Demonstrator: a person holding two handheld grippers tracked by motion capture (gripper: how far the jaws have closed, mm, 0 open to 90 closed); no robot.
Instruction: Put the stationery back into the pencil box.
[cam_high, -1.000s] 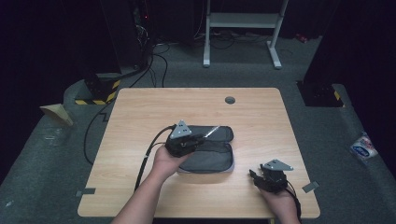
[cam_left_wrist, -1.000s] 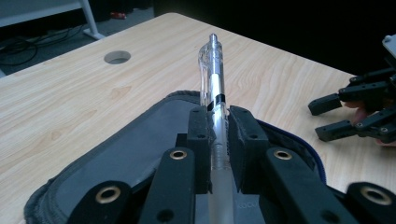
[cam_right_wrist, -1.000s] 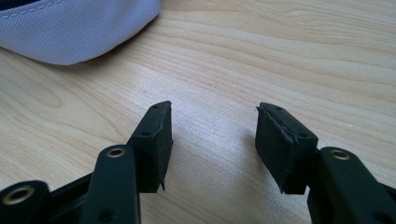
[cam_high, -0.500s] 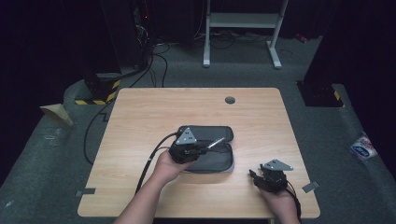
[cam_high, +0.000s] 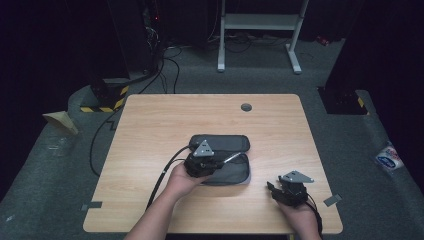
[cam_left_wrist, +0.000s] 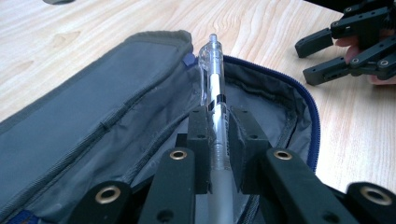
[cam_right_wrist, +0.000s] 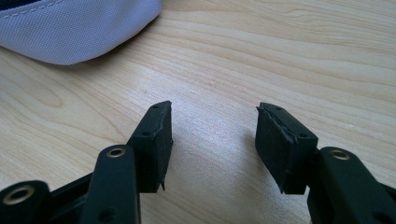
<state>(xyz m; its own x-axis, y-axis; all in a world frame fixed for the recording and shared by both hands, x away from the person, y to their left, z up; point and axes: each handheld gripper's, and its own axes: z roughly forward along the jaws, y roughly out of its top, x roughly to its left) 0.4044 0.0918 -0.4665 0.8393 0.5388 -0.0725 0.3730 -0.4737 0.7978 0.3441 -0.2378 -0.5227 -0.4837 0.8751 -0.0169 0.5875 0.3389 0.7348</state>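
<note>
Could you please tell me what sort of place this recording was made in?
Probably a lab or recording studio: a light wooden table stands on grey carpet against dark surroundings, with black cables and a white metal stand behind.

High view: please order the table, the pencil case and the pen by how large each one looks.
1. Table, largest by far.
2. Pencil case, lying open on it.
3. Pen, a thin line over the case, held in the left claw.

Place: lab or recording studio
Walls: dark all round
Floor: grey carpet (cam_high: 350, 150), cables (cam_high: 165, 65) trailing, hazard tape (cam_high: 102, 107)
Furniture: lone wooden worktop (cam_high: 165, 120); white stand (cam_high: 260, 22) behind; black rack (cam_high: 130, 40)
</note>
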